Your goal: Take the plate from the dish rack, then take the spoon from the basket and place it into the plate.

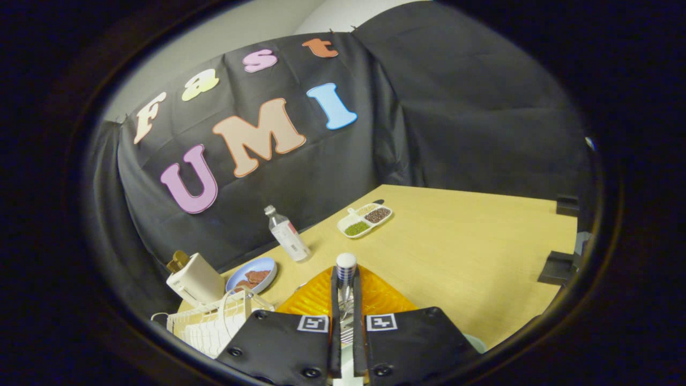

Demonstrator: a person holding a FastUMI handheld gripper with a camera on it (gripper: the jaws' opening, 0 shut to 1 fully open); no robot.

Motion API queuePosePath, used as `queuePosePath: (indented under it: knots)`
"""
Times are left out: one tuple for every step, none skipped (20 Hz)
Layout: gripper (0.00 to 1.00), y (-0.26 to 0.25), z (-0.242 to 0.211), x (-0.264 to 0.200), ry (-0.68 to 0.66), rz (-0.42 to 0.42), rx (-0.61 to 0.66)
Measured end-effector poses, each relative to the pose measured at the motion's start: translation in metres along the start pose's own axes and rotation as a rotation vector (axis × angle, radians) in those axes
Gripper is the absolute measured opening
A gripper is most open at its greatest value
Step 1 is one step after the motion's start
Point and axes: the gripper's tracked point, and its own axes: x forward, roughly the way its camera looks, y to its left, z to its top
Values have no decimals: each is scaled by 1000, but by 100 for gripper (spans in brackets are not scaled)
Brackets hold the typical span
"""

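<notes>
A staged recording booth, dressed up as a kitchen corner, is showing here rather than a real home. Black cloth (455,123) is hanging as the wall around a plain wooden table (471,252), with a pale room wall (236,32) peeking above it. Kitchen props are sitting on the table: a toaster (194,280), a white dish rack (211,321), a blue plate of food (252,274), a water bottle (286,234) and a divided snack tray (365,220).
</notes>
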Motion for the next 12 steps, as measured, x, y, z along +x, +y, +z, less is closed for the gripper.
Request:
queuePosePath:
  knots:
    - [11, 4, 5, -3, -7, 1, -3]
    - [11, 6, 11, -5, -14, 0, -6]
    - [11, 9, 16, -8, -20, 0, -7]
    - [11, 12, 23, -12, -28, 1, -3]
    - [11, 15, 30, -16, -37, 5, 3]
    - [11, 18, 38, -22, -46, 9, 6]
    - [11, 19, 45, -28, -61, 9, 4]
    - [11, 20, 51, -34, -71, 8, -4]
    - [11, 21, 56, -42, -78, 6, -14]
    - [11, 22, 61, -50, -81, 1, -22]
    - [11, 23, 63, -56, -80, -4, -28]
    - [11, 24, 66, -64, -79, -10, -39]
